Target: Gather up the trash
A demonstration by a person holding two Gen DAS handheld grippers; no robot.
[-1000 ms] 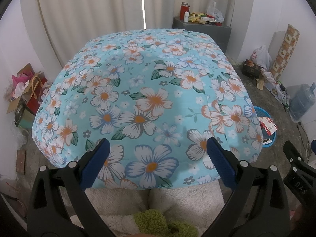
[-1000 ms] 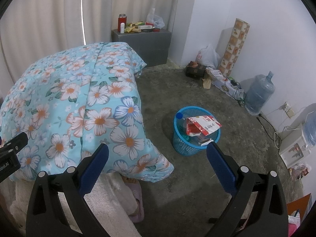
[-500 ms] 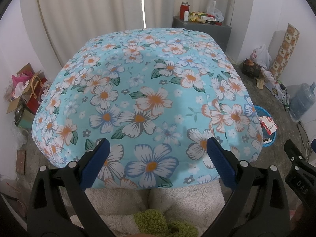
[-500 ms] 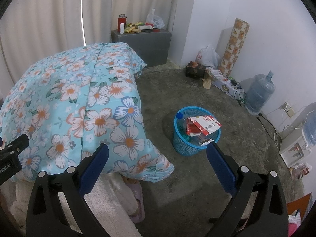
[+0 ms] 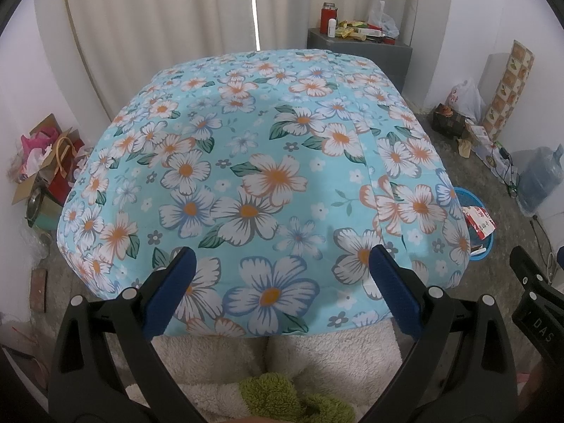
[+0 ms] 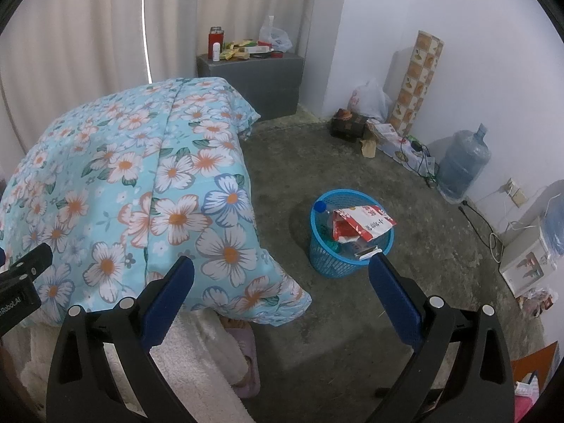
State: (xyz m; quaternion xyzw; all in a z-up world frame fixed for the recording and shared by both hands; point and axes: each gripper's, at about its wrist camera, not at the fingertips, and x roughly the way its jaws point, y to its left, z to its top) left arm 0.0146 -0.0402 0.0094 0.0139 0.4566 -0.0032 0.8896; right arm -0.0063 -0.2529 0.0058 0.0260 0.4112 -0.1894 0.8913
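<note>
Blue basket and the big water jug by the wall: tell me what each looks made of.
Blue basket: apparently moulded plastic, glossy, judging by its fine open lattice wall and smooth rim. Water jug: seemingly translucent bluish plastic, since the wall behind shows faintly through it and ridges ring its body.

One blue basket (full), one water jug.

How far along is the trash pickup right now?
Done: the blue basket already holds a red-and-white carton and a bottle. In hand: nothing; left tool and right tool are open. Left: wrappers on the grey cabinet.
</note>
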